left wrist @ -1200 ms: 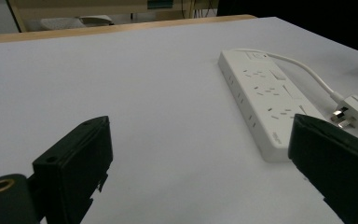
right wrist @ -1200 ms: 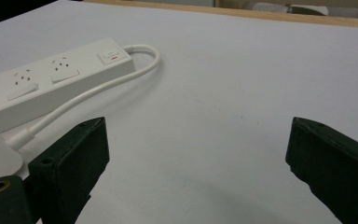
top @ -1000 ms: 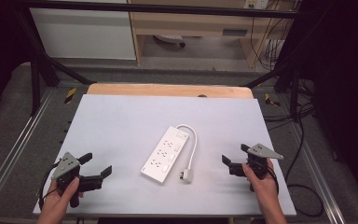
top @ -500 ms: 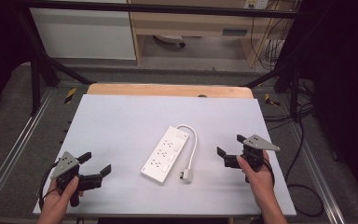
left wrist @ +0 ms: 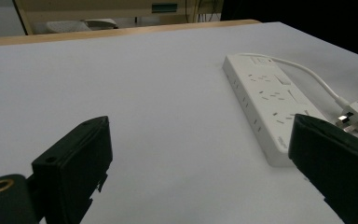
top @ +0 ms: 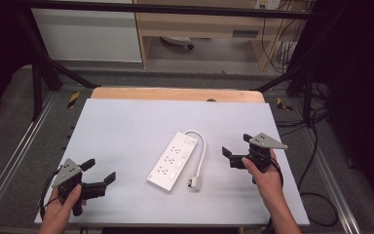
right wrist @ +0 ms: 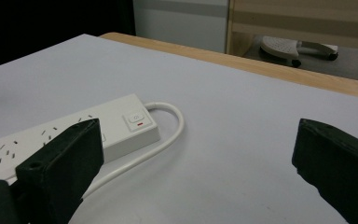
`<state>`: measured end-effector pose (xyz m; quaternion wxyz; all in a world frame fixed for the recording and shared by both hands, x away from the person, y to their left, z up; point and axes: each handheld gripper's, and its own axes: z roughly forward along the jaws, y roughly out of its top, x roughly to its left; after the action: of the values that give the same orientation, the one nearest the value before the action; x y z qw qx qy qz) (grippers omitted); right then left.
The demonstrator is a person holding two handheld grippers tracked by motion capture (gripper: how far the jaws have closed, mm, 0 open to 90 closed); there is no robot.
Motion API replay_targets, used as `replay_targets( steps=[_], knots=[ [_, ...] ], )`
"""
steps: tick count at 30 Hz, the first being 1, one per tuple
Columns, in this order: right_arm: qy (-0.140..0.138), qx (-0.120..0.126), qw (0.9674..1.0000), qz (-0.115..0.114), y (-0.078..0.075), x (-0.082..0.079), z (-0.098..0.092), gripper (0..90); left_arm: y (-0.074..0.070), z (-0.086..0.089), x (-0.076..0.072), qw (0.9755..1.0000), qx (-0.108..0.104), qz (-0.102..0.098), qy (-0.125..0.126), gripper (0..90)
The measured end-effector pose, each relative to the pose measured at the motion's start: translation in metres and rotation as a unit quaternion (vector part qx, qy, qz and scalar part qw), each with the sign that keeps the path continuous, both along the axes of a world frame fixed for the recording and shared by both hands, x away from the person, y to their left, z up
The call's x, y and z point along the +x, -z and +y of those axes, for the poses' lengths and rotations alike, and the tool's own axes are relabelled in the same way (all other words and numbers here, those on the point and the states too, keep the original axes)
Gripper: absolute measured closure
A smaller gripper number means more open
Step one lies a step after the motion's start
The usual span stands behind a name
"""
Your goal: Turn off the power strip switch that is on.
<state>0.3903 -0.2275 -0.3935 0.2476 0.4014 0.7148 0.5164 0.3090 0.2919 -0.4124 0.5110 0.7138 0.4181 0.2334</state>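
White power strip (top: 173,161) lies between both grippers' fingers (top: 228,154).

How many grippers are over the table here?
2. The left gripper sits at the table's near left, open; the right gripper is right of the power strip, open, holding nothing.

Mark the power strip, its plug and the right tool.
power strip (top: 172,160), high view, on the middle of its white top face.
plug (top: 194,183), high view, on its white body.
right tool (top: 236,150), high view, midway between its open black tips.
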Motion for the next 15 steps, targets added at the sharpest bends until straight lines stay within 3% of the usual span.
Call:
replay_targets(
  steps=[15],
  knots=[
    [0.001, 0.007, 1.0, 0.001, -0.008, 0.014, 0.017, 4.6, 0.001, 0.0, 0.001, 1.0, -0.001, 0.005, -0.004, 5.3]
  ],
)
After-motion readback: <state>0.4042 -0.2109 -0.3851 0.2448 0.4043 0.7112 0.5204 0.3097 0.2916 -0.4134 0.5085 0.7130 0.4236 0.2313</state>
